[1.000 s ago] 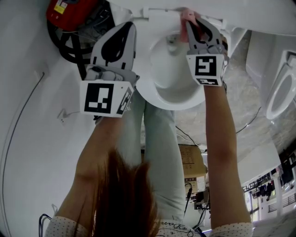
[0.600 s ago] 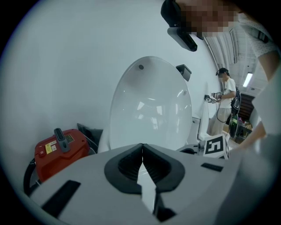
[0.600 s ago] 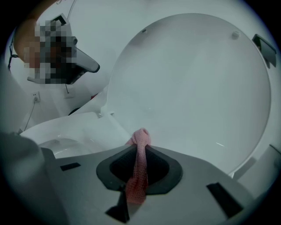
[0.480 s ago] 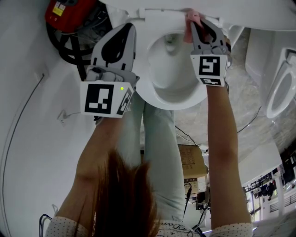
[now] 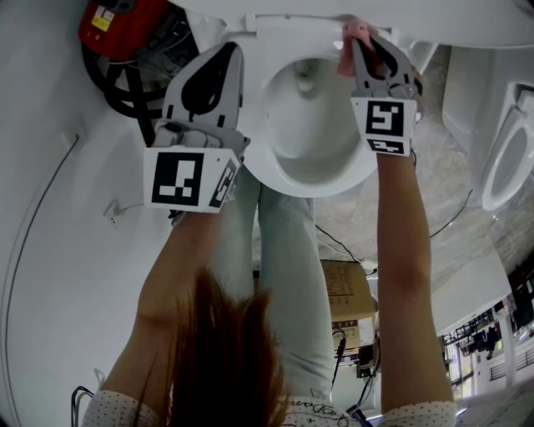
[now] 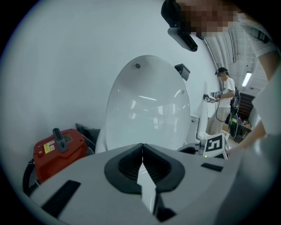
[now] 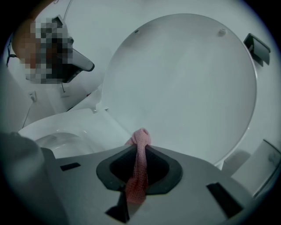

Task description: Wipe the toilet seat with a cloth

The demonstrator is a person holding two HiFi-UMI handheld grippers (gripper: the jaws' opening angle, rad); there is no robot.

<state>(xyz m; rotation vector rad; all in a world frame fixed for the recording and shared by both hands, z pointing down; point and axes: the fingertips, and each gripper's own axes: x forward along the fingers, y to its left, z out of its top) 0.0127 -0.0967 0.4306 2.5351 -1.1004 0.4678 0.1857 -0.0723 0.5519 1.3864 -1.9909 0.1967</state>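
White-walled washroom, with cables trailing across the floor. The head view looks steeply down past the person's hair and both forearms, so the toilet shows only in part between the arms.

Nearest the camera, the left tongs (image 5: 233,48) hang over the left edge of the toilet seat (image 5: 310,185). In the left gripper view these tongs (image 6: 142,151) are pressed together with nothing between them. Whether they touch the seat cannot be made out, since their own body covers the spot.

The right tongs (image 5: 360,40) are clamped on a pink cloth (image 5: 354,35). In the right gripper view the cloth (image 7: 138,169) runs up between the jaws of the tongs (image 7: 140,147), and its bunched end pokes out past the tips. It sits at the rear right of the seat (image 7: 83,121), just under the raised lid (image 7: 184,79). The tongs hide the point of contact between cloth and seat.

Beyond, a red machine (image 5: 123,23) with a black hose (image 5: 117,87) stands left of the toilet, cut by the frame edge. A second toilet (image 5: 507,163) is partly cut off at the right. A cardboard box (image 5: 346,292) lies on the floor between the arms. The left gripper view shows a person (image 6: 225,101) standing far off, too small to detail.

Compared with one second ago, the right tongs and cloth have shifted to the right along the rear of the seat. The left tongs have kept their place.
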